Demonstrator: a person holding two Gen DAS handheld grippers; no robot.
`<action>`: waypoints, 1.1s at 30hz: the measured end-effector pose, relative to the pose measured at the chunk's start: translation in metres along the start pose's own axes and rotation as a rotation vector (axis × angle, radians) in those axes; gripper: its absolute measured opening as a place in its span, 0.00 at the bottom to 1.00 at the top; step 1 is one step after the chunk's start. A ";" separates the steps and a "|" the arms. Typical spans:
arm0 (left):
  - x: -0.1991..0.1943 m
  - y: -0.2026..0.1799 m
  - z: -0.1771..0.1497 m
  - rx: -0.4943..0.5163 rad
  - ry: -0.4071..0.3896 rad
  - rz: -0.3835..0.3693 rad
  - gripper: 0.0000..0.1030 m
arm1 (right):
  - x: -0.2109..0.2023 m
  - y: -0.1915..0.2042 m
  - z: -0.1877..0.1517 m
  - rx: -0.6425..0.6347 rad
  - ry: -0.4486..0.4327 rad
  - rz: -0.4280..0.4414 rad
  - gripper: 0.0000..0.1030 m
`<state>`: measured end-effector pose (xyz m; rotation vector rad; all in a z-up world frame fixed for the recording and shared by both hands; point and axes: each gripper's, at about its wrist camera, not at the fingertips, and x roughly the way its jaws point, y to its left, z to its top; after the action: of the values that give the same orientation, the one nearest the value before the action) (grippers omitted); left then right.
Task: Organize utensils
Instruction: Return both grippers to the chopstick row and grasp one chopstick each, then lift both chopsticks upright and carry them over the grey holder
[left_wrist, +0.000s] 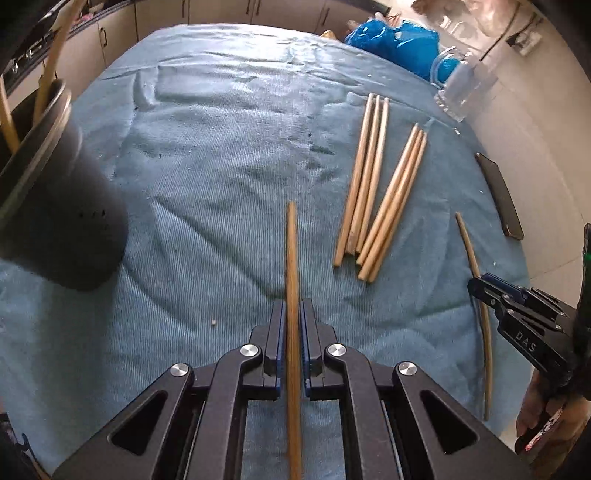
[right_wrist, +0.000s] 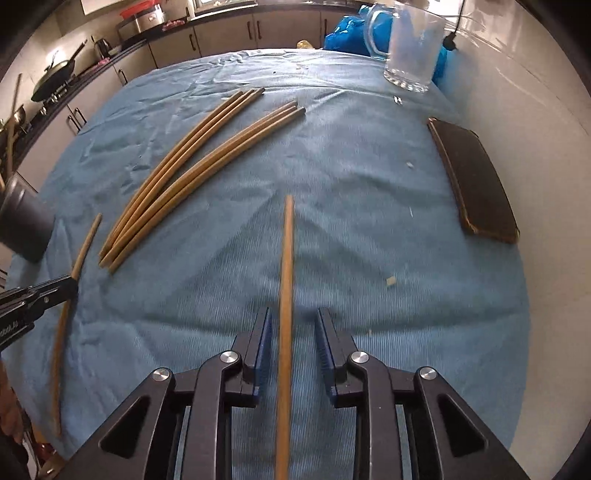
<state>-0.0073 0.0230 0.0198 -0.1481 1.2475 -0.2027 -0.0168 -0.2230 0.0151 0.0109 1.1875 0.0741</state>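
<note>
My left gripper (left_wrist: 293, 310) is shut on one wooden chopstick (left_wrist: 291, 251), which points away over the blue cloth (left_wrist: 207, 177). To its left stands a dark utensil holder (left_wrist: 62, 206) with chopsticks in it. My right gripper (right_wrist: 293, 317) is open. A second chopstick (right_wrist: 286, 266) runs between its jaws with a gap on both sides, slightly blurred. Several loose chopsticks (right_wrist: 192, 170) lie in two bundles on the cloth between the grippers and the far edge. The right wrist view also catches the left gripper (right_wrist: 72, 284) with its chopstick (right_wrist: 86, 240) and the holder (right_wrist: 26, 221).
A dark phone (right_wrist: 476, 177) lies at the cloth's right edge. A glass mug (right_wrist: 412, 44) and a blue plastic bag (right_wrist: 343, 33) sit at the far right. Kitchen cabinets and a counter with pans run behind. A white wall borders the right side.
</note>
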 end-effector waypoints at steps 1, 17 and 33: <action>0.001 0.000 0.002 -0.002 0.008 0.002 0.06 | 0.001 0.001 0.004 -0.001 0.007 -0.002 0.25; 0.013 -0.008 0.030 0.101 0.167 0.047 0.07 | 0.024 0.021 0.054 -0.197 0.357 -0.062 0.25; -0.042 0.001 -0.010 0.121 -0.109 -0.025 0.06 | -0.018 0.017 0.015 -0.138 0.033 0.116 0.07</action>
<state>-0.0288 0.0339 0.0549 -0.0695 1.1220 -0.2870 -0.0101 -0.2072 0.0384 -0.0427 1.2119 0.2590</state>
